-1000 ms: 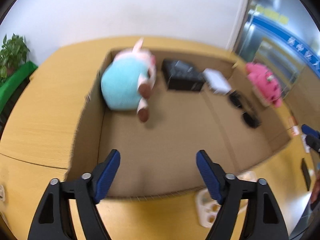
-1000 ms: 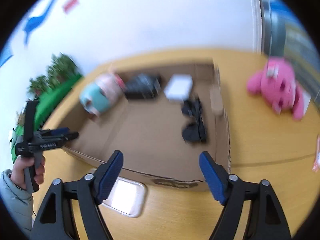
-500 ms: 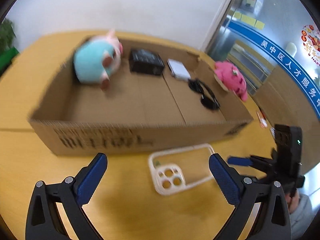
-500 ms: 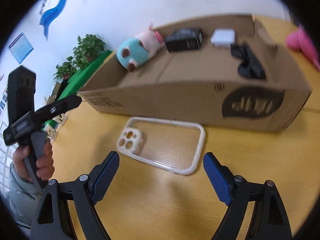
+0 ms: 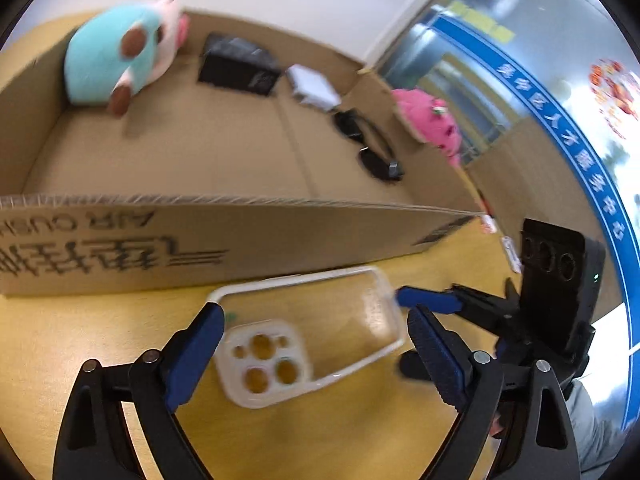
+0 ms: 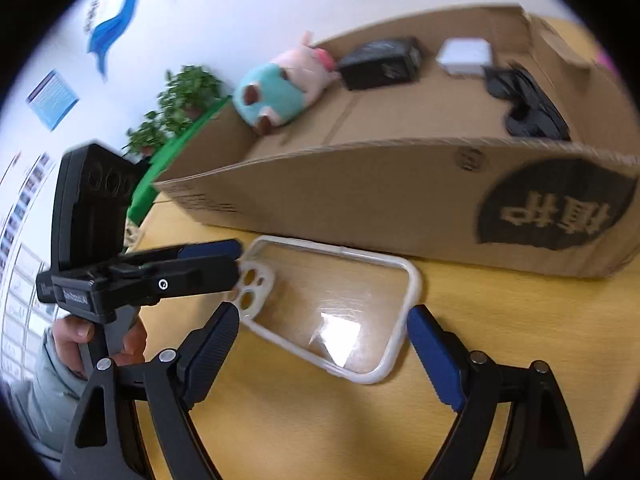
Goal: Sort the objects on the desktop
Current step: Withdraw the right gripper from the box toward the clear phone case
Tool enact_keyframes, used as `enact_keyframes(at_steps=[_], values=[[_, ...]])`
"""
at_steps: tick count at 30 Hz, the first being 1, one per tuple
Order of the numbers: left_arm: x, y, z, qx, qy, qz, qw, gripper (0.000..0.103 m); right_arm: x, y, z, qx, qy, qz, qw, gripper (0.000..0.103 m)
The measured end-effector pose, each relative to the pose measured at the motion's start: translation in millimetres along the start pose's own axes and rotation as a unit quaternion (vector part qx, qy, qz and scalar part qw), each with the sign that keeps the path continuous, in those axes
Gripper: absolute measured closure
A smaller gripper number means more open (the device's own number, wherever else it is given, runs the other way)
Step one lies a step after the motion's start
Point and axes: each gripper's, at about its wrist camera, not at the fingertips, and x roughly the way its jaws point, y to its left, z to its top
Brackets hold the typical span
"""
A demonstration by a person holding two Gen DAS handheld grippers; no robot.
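Note:
A clear phone case (image 5: 308, 336) with a white rim lies flat on the wooden desk just in front of the cardboard box (image 5: 240, 236); it also shows in the right wrist view (image 6: 332, 304). My left gripper (image 5: 314, 350) is open, low over the case, its fingers on either side of the camera-cutout end. My right gripper (image 6: 322, 344) is open, low over the case's other end. Each gripper shows in the other's view, close to the case. The box (image 6: 400, 192) holds a teal and pink plush (image 5: 120, 56), a black box (image 5: 236, 66), a white block (image 5: 314, 88) and black sunglasses (image 5: 372, 148).
A pink plush (image 5: 428, 120) sits on the desk beyond the box's right wall. Small red and white items (image 5: 490, 222) lie by the box's right corner. Green plants (image 6: 176, 108) stand behind the desk on the left.
Both grippers have come down from over the box to the desk in front of it and closed in on the phone case from opposite ends. Both stay open.

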Motion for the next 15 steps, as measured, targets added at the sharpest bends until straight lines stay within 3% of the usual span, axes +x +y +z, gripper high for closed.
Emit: enact_keyframes(at_steps=[2,4,6,8,11,13,15], values=[[0.0,-3.8,1.2,0.003,0.002,-0.008,1.0000,0.008,-0.9,8.4,-2.3,-0.013,-0.006,0.004,1.000,0.016],[1.1,-2.9,1.6,0.003,0.009,0.020,0.9998,0.008,0.8,14.8,-4.7,-0.018,-0.004,0.012,1.000,0.016],[-1.8,5.2,-1.3,-0.005,0.008,0.054,0.9985,0.008,0.4,18.6,-6.9,-0.025,-0.006,-0.009,1.000,0.016],[-0.2,15.3,-1.4,-0.020,0.011,0.063,0.9977,0.007,-3.9,13.8,-8.6,-0.014,-0.013,-0.030,0.999,0.016],[14.6,25.1,-1.6,-0.037,0.038,0.043,0.9977,0.007,-3.8,0.2,-6.6,0.009,-0.011,-0.034,0.999,0.016],[21.9,19.7,0.0,-0.018,0.033,0.044,0.9983,0.006,5.0,-4.3,-3.8,0.014,0.007,-0.029,0.999,0.016],[24.9,21.9,4.5,-0.030,0.032,0.038,0.9983,0.004,12.1,-2.0,-0.4,0.004,0.008,-0.025,1.000,0.015]])
